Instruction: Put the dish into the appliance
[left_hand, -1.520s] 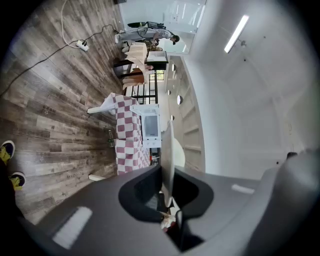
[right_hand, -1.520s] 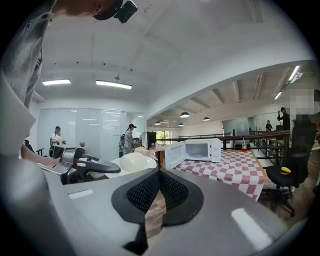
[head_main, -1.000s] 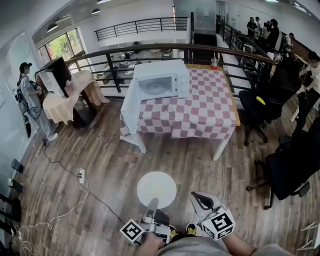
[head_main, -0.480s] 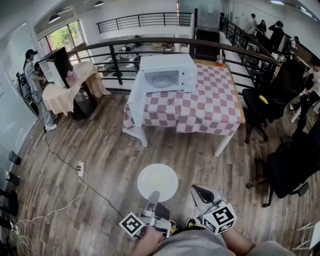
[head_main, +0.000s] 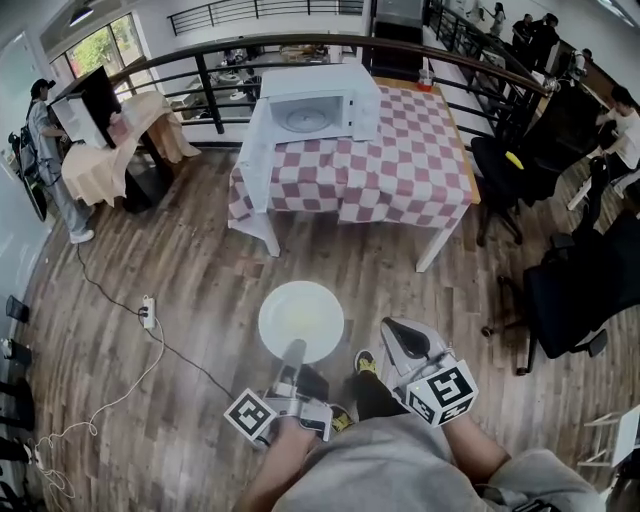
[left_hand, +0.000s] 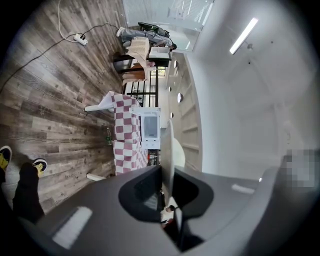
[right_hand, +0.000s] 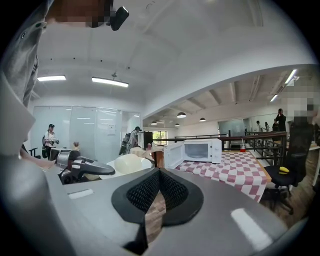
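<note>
The dish (head_main: 300, 315) is being held in the left tool (head_main: 293, 350), well apart from the open microwave (head_main: 315, 100) on the bench (head_main: 400, 160); right tool (head_main: 392, 330) closed, empty.

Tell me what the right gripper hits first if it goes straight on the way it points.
Nothing near: the right gripper faces bare floor, then likely the checkered tablecloth below the open microwave door, though depth is unclear.

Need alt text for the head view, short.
Seen from above, the left gripper holds a white plate by its rim over a wooden floor. Ahead, a white microwave stands door open on a checkered table.
</note>
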